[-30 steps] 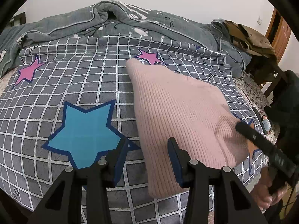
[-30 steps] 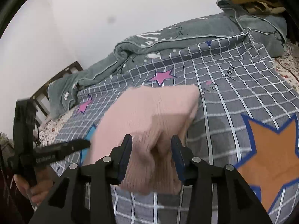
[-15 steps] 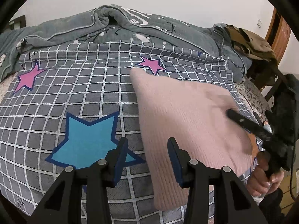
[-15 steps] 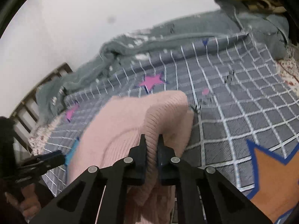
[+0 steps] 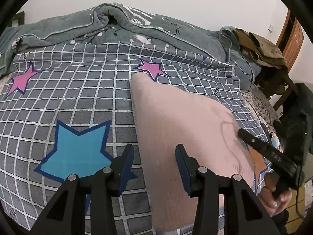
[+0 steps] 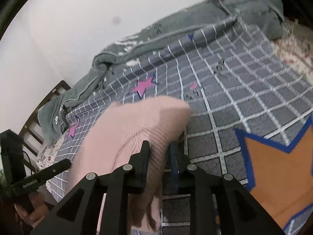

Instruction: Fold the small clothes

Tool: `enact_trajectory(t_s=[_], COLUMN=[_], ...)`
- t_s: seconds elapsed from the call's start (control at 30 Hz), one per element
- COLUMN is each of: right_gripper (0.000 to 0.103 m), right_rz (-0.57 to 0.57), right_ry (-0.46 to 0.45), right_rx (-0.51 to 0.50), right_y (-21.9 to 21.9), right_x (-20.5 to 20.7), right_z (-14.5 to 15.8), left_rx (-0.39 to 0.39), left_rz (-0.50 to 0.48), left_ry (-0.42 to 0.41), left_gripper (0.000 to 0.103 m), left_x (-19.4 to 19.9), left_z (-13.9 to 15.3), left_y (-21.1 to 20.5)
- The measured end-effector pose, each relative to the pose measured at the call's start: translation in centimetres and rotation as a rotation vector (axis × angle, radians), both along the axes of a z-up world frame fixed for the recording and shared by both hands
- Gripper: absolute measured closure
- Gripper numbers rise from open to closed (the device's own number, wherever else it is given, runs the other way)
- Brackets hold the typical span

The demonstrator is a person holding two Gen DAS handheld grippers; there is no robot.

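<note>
Right now the pink knitted garment lies on the bed's grey checked cover, toward the cover's right side and reaching down to its near edge; its far corner sits just beside a pink star printed on the cover; a blue star lies to its left. The right gripper has a raised fold of the garment between its fingers, which have just been opening a little from a tighter pinch; the knit bunches between them and is still gripped. The left gripper hovers over the near edge, its fingers apart and holding nothing, one over the blue star's tip, the other over the garment. A rumpled grey-green blanket lines the bed's far edge.
</note>
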State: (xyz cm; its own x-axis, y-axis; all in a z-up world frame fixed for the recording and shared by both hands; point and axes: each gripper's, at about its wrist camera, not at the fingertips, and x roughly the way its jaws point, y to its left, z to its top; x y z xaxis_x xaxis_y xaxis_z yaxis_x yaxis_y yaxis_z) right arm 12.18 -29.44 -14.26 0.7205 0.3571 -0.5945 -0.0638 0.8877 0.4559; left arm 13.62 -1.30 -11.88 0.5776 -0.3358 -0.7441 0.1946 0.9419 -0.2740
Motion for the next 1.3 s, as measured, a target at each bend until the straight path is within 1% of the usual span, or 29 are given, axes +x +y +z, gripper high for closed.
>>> enact_trajectory(t_s=[0.07, 0.13, 0.2, 0.23, 0.3, 0.43, 0.5, 0.53, 0.57, 0.6, 0.67, 0.73, 0.8, 0.87, 0.93, 1.0, 1.07, 1.1, 1.17, 1.23, 1.3], right_gripper=[0.081, 0.08, 0.08, 0.08, 0.08, 0.08, 0.078, 0.075, 0.069, 0.066, 0.056, 0.051, 0.051, 0.047, 0.045, 0.043, 0.041, 0.041, 0.041, 0.041, 0.041], right_rz=[0.032, 0.07, 0.084, 0.078, 0.064, 0.062, 0.065, 0.066, 0.064, 0.06, 0.061, 0.053, 0.051, 0.053, 0.062, 0.067, 0.063, 0.06, 0.058, 0.061, 0.063], right_ry=[-0.033, -0.046, -0.041, -0.024, 0.001, 0.014, 0.02, 0.02, 0.024, 0.03, 0.046, 0.065, 0.079, 0.094, 0.11, 0.126, 0.141, 0.147, 0.163, 0.167, 0.172], right_rx=[-0.042, -0.087, -0.168, -0.208, -0.217, -0.232, -0.241, -0.243, -0.239, -0.23, -0.183, -0.125, -0.091, -0.091, -0.097, -0.086, -0.07, -0.062, -0.055, -0.055, -0.051], right_y=[1.1, 2.1, 3.2, 3.7, 3.7, 3.5, 3.5, 3.5, 3.3, 3.1, 2.3, 1.4, 1.2, 1.4, 1.7, 1.9, 1.9, 1.9, 2.0, 2.2, 2.4], right_x=[-0.6, -1.3, -1.6, -1.5, -1.6, -1.7, -1.6, -1.5, -1.5, -1.4, -0.9, -0.3, 0.3, 0.9, 1.6, 2.1, 2.7, 2.9, 3.6, 4.1, 4.5], right_z=[0.7, 0.7, 0.1, -0.5, -1.3, -1.8, -2.0, -2.0, -2.0, -1.9, -1.7, -1.6, -1.4, -1.5, -1.9, -2.3, -2.7, -2.9, -3.3, -3.6, -4.0], left_rx=[0.016, 0.04, 0.057, 0.061, 0.055, 0.059, 0.064, 0.059, 0.05, 0.035, 0.003, -0.039, -0.077, -0.097, -0.118, -0.125, -0.126, -0.132, -0.158, -0.17, -0.188], left_rz=[0.002, 0.01, 0.015, 0.017, 0.011, 0.014, 0.017, 0.015, 0.011, 0.004, 0.001, -0.001, -0.004, -0.003, -0.019, -0.032, -0.035, -0.036, -0.044, -0.042, -0.044], left_ry=[0.003, 0.004, -0.002, -0.003, -0.001, 0.007, 0.008, 0.007, 0.005, 0.005, 0.016, 0.032, 0.051, 0.062, 0.079, 0.093, 0.098, 0.103, 0.116, 0.127, 0.141], left_gripper=[0.061, 0.061, 0.06, 0.058, 0.057, 0.055, 0.054, 0.054, 0.054, 0.054, 0.052, 0.052, 0.052, 0.052, 0.052, 0.05, 0.044, 0.044, 0.042, 0.037, 0.036], left_x=[0.2, 0.2, 0.3, 0.3, 0.3, 0.4, 0.5, 0.5, 0.5, 0.6, 1.0, 1.6, 2.5, 3.3, 4.2, 4.9, 5.6, 5.8, 6.4, 6.8, 7.2], left_z=[-0.2, -0.4, -0.5, -0.6, -0.8, -1.3, -1.4, -1.4, -1.4, -1.4, -1.4, -1.4, -1.4, -1.5, -1.7, -2.0, -2.4, -2.6, -3.1, -3.7, -4.2], left_y=[-0.5, -1.0, -1.3, -1.4, -1.5, -1.7, -1.7, -1.7, -1.6, -1.3, -0.7, -0.1, 0.3, 0.5, 0.4, 0.3, 0.2, 0.2, 0.4, 0.5, 0.6])
